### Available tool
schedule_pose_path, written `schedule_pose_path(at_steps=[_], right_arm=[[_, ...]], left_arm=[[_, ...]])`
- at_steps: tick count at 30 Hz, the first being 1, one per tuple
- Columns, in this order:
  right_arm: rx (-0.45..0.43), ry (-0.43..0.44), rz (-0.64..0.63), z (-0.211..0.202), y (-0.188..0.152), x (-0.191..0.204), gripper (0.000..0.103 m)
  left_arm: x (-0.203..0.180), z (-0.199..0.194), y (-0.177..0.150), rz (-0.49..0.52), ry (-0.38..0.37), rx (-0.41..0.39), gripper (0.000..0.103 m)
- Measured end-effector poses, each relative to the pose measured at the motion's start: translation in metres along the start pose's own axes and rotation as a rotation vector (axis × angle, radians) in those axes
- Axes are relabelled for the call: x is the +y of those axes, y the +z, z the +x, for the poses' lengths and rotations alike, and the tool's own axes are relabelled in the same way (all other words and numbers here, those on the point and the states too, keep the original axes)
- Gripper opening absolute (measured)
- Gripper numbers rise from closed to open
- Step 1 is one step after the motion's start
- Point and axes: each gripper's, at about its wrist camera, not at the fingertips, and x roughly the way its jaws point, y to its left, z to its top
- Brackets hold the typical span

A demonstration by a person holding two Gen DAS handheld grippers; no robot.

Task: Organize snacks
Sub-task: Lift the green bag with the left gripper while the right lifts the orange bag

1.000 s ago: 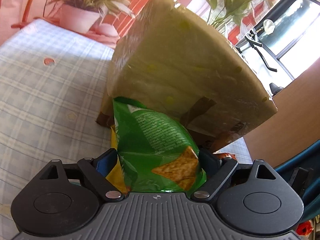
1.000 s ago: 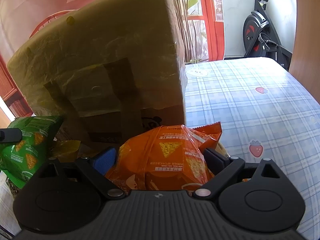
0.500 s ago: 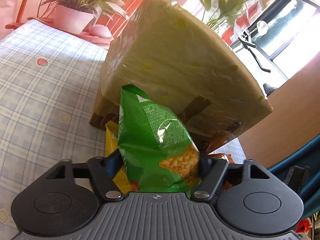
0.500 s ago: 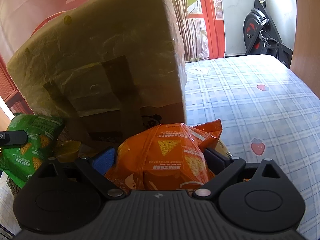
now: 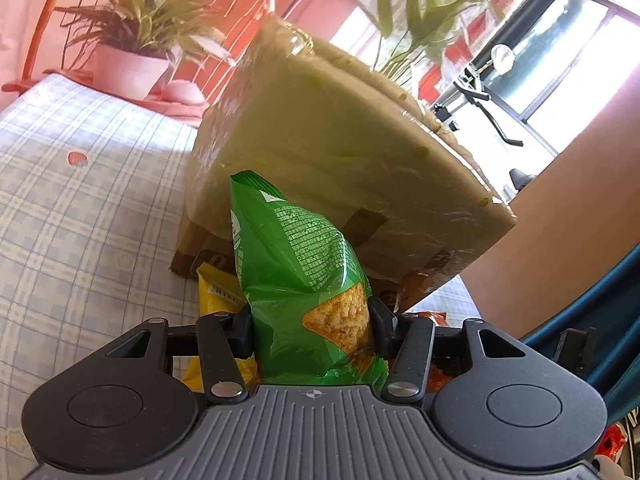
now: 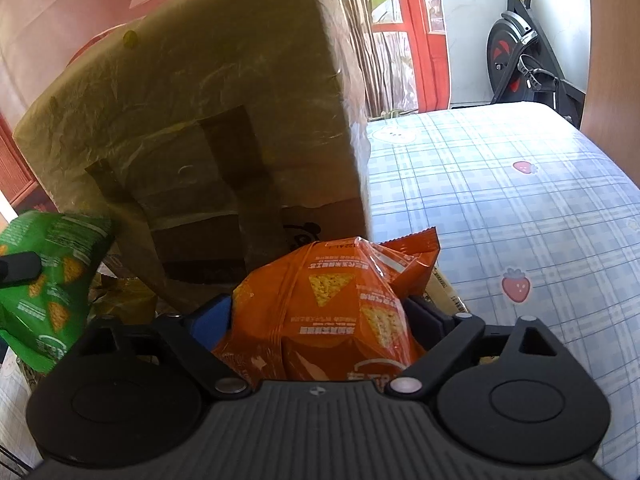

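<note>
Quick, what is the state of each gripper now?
Left gripper: closing, pads pressing the green chip bag.
Right gripper: closing around the orange chip bag, pads touching it.

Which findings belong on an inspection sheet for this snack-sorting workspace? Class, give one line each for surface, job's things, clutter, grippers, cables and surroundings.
Surface: checked tablecloth with strawberry prints.
Job's things: green chip bag and orange chip bag, both in front of a film-wrapped cardboard box; yellow packet lies beside the green bag.
Clutter: nothing seen.
Grippers: left gripper is closing, pads pressing the green chip bag; right gripper is closing around the orange chip bag, contact unclear.
Cables: nothing seen.
Surroundings: potted plant, exercise bike, red door frame.
</note>
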Motion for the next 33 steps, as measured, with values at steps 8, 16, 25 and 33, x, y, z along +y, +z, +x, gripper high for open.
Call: schedule_pose_path(at_steps=[8,16,25,33], right_arm=[[-0.033,0.006,-0.006,-0.012,-0.002,0.005,0.083],[-0.074,0.025,0.016,-0.032,-0.001,0.005,0.082],[-0.149,0.066,0.033,-0.063,0.006,0.008,0.082],[-0.213,0.094,0.012,-0.087,0.015,0.016,0.082]], left_arm=[[-0.001,-0.019,0.003,-0.003,-0.021,-0.044,0.056],[-0.008,-0.036,0.004,0.017,-0.016,-0.09,0.056],[-0.015,-0.058,0.004,0.043,-0.026,-0.149,0.056],[-0.022,-0.075,0.01,0.063,-0.026,-0.203,0.056]])
